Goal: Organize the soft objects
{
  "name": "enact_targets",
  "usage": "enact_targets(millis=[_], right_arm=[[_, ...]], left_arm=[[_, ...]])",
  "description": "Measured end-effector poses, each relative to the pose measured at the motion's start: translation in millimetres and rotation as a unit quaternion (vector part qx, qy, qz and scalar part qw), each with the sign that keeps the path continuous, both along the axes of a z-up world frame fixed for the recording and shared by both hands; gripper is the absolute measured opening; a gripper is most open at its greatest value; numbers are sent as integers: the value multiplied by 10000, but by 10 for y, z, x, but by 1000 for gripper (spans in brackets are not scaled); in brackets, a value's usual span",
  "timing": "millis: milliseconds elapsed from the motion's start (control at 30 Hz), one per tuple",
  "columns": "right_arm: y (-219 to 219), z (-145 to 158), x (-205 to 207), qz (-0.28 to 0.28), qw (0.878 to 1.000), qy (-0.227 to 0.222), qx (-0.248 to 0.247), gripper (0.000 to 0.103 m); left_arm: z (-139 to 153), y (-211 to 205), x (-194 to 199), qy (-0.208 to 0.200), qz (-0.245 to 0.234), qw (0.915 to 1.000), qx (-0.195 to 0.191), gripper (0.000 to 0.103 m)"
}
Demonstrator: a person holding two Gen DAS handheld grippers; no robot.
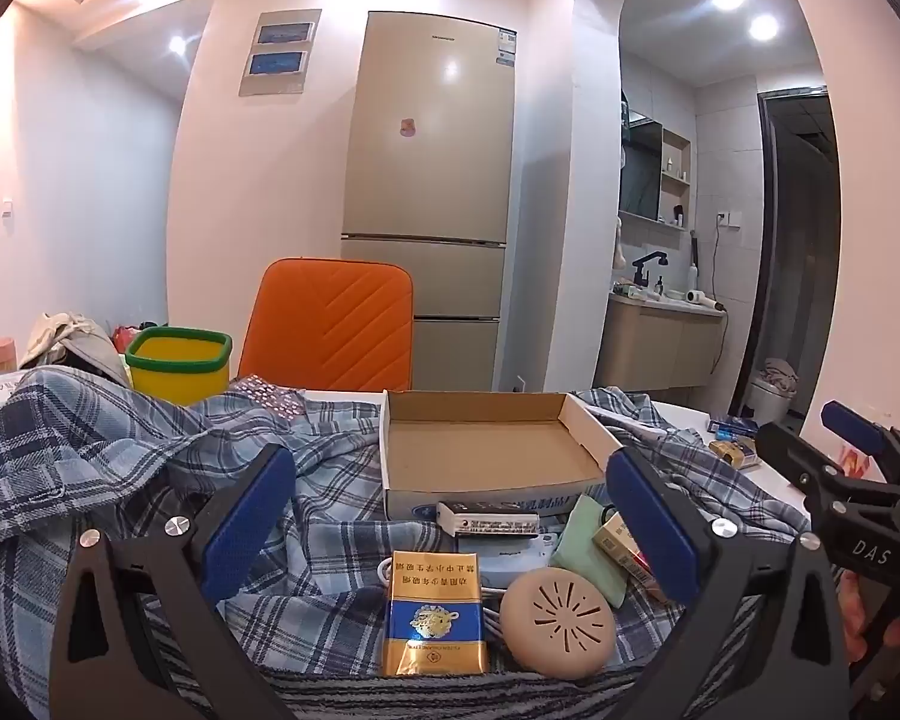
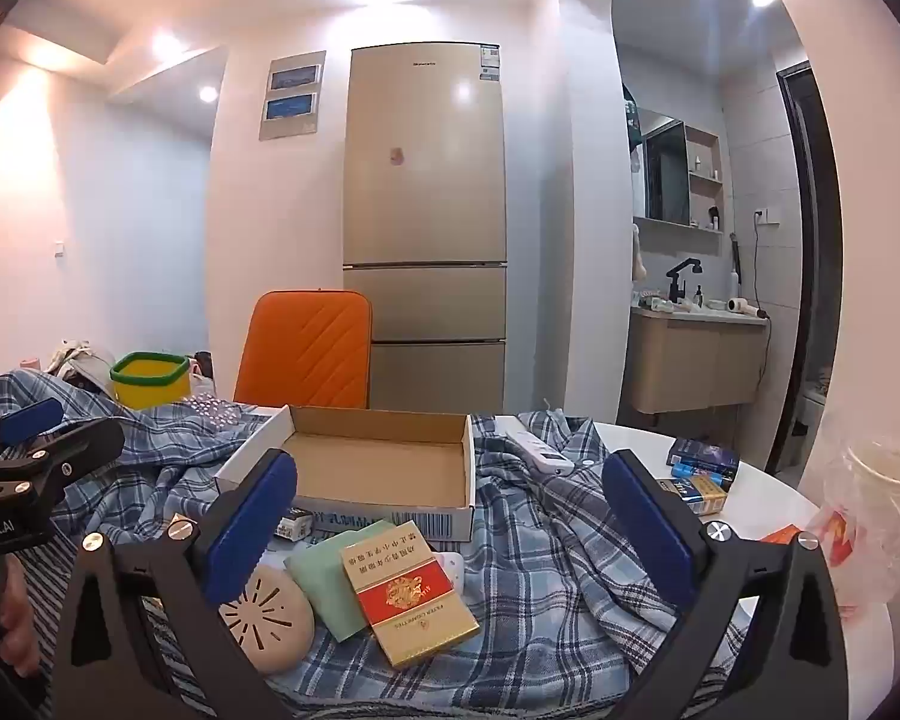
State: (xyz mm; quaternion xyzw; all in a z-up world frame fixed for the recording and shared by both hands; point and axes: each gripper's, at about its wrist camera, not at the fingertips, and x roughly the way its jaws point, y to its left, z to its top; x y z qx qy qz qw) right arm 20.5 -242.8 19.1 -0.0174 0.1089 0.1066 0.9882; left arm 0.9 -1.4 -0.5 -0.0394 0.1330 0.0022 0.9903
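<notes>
A blue plaid cloth (image 1: 120,462) (image 2: 546,546) lies rumpled over the table. An open empty cardboard box (image 1: 486,450) (image 2: 378,462) sits on it. In front of the box lie a blue-gold cigarette pack (image 1: 435,615), a red-gold pack (image 2: 408,591), a green soft pad (image 1: 588,546) (image 2: 336,576), a round beige perforated disc (image 1: 561,621) (image 2: 273,618) and a small black-white box (image 1: 486,519). My left gripper (image 1: 450,534) is open above these items. My right gripper (image 2: 450,534) is open above them too; it also shows at the right of the left wrist view (image 1: 852,438).
A yellow bin with a green rim (image 1: 177,363) and an orange chair (image 1: 330,324) stand behind the table. Small packs (image 2: 699,468) and a plastic cup in a bag (image 2: 870,492) sit on the white table's right side. A white remote (image 2: 540,450) lies on the cloth.
</notes>
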Motion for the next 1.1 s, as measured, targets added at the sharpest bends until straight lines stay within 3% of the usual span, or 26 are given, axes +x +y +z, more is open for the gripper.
enact_targets(millis=[300,1100], right_arm=[[-4,0,-3,-5,10000,59,-12,103],[4,3,-11,1,10000,25,-25,103]], left_arm=[[7,39,-70,-105,45,9997,-232,103],[8,28,-18,-51,32,10000,-47,103]])
